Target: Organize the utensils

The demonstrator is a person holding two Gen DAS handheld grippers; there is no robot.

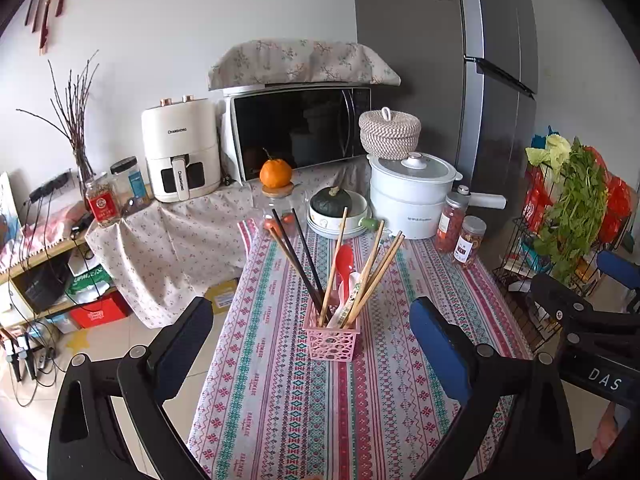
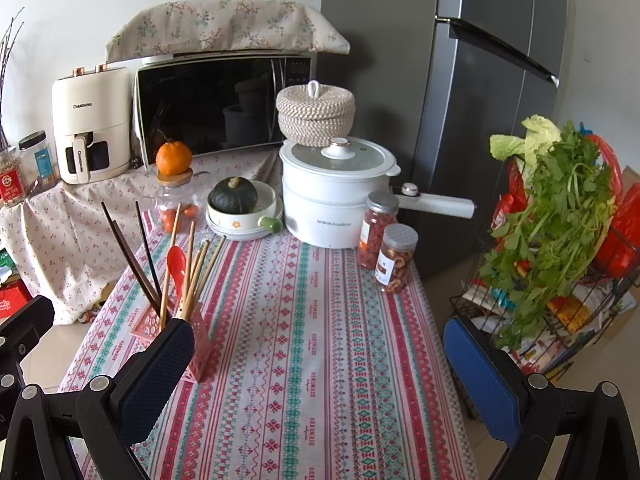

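Note:
A pink perforated basket (image 1: 333, 338) stands on the patterned tablecloth (image 1: 400, 420). It holds dark chopsticks (image 1: 298, 256), wooden chopsticks (image 1: 376, 268), a red spoon (image 1: 345, 264) and a white spoon (image 1: 347, 296), all leaning upright. My left gripper (image 1: 312, 332) is open and empty, its fingers either side of the basket, nearer the camera. In the right wrist view the basket (image 2: 200, 360) sits at left, partly hidden behind the left finger. My right gripper (image 2: 320, 352) is open and empty over the tablecloth (image 2: 304, 320), to the right of the basket.
At the table's far end stand a white pot (image 2: 336, 200), two jars (image 2: 396, 258), a bowl with a green squash (image 2: 236, 204) and a glass jar with an orange (image 2: 173, 160). A microwave (image 1: 296, 132) and air fryer (image 1: 180, 152) sit behind. A wire rack of greens (image 2: 552, 240) stands at right.

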